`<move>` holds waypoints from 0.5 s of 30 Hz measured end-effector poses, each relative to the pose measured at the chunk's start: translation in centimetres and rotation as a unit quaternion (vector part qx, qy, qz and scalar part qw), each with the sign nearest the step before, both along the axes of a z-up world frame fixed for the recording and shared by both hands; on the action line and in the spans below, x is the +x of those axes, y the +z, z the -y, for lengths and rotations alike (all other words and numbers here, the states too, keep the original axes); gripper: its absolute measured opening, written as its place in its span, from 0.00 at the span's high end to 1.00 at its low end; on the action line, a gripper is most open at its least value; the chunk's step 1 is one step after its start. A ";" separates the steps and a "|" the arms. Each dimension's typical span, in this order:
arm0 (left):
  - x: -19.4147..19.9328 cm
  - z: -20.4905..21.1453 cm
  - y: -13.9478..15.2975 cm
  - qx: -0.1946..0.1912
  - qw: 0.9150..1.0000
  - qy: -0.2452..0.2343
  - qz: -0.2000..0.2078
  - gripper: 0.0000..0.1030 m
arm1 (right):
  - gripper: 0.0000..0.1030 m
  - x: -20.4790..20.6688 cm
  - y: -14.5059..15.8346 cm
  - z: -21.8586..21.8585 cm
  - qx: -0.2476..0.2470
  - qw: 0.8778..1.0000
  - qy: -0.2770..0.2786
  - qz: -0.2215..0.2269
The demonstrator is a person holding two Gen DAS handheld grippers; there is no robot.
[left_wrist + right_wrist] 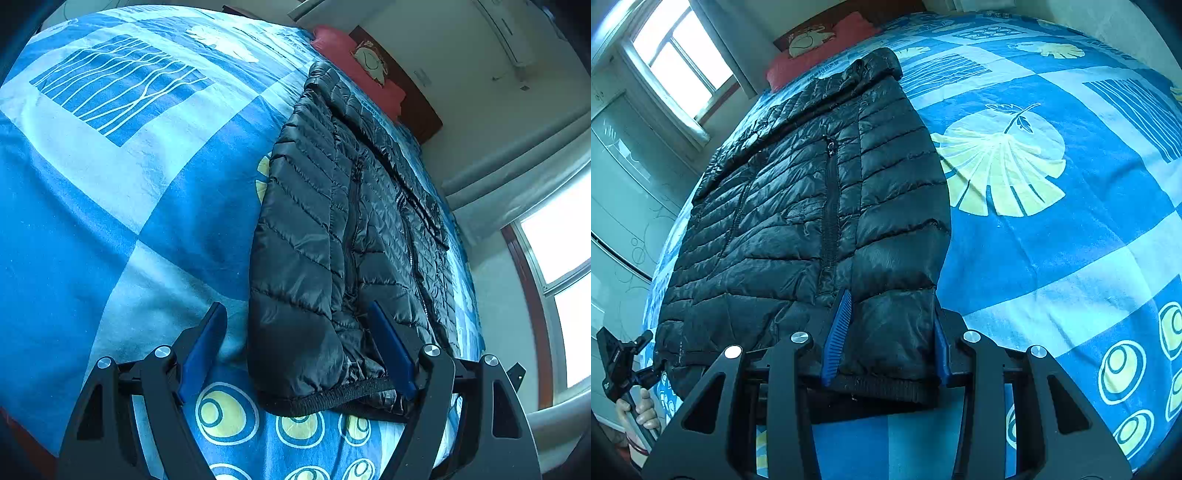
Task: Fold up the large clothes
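A black quilted puffer jacket (pixel 332 236) lies flat on the blue patterned bedspread (pixel 110 184), hem toward me, collar toward the headboard. My left gripper (pixel 299 314) is open, its blue fingers straddling the jacket's left hem corner, with one finger on the bedspread and one on the jacket. In the right wrist view the jacket (pixel 812 206) fills the left half. My right gripper (pixel 890 306) is open with its fingers either side of the jacket's right hem corner (pixel 894 332). The left gripper (pixel 620 358) and the hand holding it show at the lower left.
A red pillow (pixel 354 62) lies at the head of the bed against a dark headboard (pixel 410 99). A window (pixel 561 273) and curtain stand beside the bed. A wide stretch of bedspread (pixel 1052 184) spreads to the jacket's right.
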State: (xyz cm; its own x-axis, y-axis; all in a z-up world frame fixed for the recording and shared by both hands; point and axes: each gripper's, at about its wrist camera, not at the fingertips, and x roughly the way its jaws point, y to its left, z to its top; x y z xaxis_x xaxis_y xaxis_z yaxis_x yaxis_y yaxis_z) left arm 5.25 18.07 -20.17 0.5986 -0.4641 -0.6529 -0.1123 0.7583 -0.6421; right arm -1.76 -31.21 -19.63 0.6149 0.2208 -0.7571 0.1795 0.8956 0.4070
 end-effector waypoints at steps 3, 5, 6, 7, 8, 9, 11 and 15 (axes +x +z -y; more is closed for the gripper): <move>0.0 0.0 -0.2 -0.001 1.000 0.005 0.004 0.27 | 0.67 0.0 -0.1 0.1 0.009 1.000 0.001 0.004; 0.2 0.3 -0.4 0.002 1.000 0.007 0.003 0.40 | 0.71 0.0 -0.1 0.1 0.011 1.000 0.004 0.007; 0.1 0.4 -0.5 0.008 1.000 0.010 0.000 0.49 | 0.74 -0.1 -0.2 0.2 0.016 1.000 0.005 0.009; 0.1 0.4 -0.5 0.010 1.000 0.011 -0.002 0.55 | 0.78 -0.1 -0.2 0.3 0.023 1.000 0.006 0.011; 0.2 0.6 -0.7 0.011 1.000 0.013 -0.008 0.62 | 0.79 -0.2 -0.2 0.4 0.034 0.999 0.005 0.013; 0.2 0.5 -0.7 0.008 1.000 0.014 -0.009 0.66 | 0.82 -0.3 -0.3 0.6 0.046 0.999 0.004 0.015; 0.0 0.4 -0.6 0.006 1.000 0.018 -0.009 0.74 | 0.84 -0.4 -0.2 0.8 0.059 0.998 0.002 0.018; -0.5 0.5 -0.1 0.012 1.000 0.022 0.000 0.83 | 0.87 -0.6 0.1 0.9 0.061 0.998 -0.001 0.025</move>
